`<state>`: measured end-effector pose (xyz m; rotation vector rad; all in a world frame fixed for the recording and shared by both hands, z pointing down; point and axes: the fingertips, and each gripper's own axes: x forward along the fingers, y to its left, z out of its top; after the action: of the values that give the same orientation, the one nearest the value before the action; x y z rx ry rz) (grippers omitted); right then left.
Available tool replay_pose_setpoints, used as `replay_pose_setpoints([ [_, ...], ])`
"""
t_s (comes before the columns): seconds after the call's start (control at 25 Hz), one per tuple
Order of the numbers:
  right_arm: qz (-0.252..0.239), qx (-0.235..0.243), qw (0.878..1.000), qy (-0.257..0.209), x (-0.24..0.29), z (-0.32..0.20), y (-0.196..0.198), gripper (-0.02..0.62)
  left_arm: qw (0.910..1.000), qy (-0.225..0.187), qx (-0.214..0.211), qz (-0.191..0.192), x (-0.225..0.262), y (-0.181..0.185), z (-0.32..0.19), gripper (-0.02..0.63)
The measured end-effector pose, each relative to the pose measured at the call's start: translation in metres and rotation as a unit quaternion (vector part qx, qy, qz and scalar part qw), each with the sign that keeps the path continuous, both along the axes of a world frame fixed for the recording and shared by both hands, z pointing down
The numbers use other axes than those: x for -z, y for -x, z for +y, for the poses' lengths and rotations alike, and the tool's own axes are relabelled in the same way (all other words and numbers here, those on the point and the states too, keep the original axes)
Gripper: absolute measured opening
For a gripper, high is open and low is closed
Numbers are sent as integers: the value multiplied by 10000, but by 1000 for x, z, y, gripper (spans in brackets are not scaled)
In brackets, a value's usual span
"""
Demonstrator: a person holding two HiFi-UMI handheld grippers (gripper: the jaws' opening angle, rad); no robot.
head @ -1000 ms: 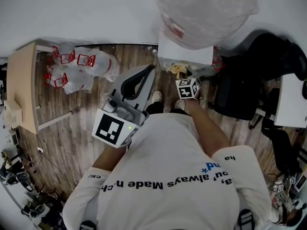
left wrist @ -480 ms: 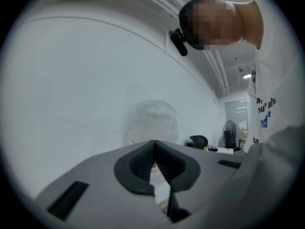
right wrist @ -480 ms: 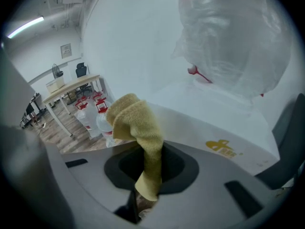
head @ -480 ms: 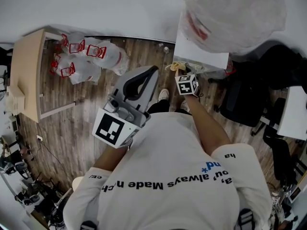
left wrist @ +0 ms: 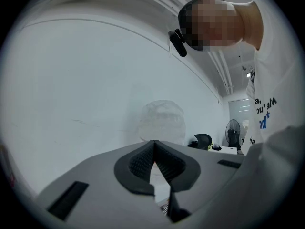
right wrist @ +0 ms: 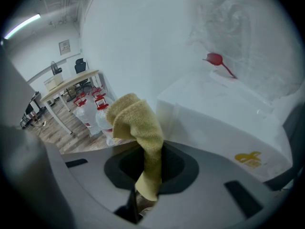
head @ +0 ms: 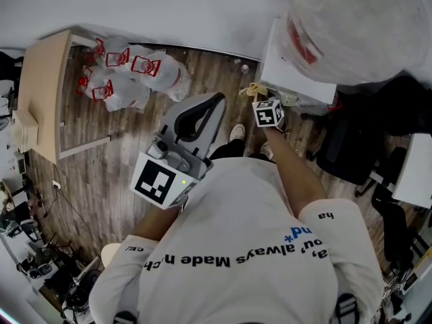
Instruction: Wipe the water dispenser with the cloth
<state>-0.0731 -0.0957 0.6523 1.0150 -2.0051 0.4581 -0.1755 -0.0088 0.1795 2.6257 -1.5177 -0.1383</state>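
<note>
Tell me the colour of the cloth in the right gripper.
Mustard yellow. The cloth shows best in the right gripper view.

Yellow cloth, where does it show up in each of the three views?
Head view: yellow cloth upper centre, beside the water dispenser.
Left gripper view: not in it.
Right gripper view: cloth centre, clamped in the jaws.
Shared landmark: plastic-wrapped bottle.

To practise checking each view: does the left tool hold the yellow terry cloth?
No, the left tool is shut and empty; the yellow terry cloth is pinched in the right tool.
</note>
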Motion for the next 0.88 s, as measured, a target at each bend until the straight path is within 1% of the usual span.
replay_pose_setpoints([
  [0.36, 84, -83, 9999, 117, -10, -6, 5, 58, 10000, -28, 4, -39, 3, 11, -3, 18],
  [0.48, 119, -124, 9998, 134, -12, -7, -1, 58, 10000, -84, -6, 17, 6, 9, -6, 18],
  [0.88, 160, -251, 9994, 150, -13, -8, -24, 57, 9999, -121, -103, -8, 5, -6, -8, 18],
])
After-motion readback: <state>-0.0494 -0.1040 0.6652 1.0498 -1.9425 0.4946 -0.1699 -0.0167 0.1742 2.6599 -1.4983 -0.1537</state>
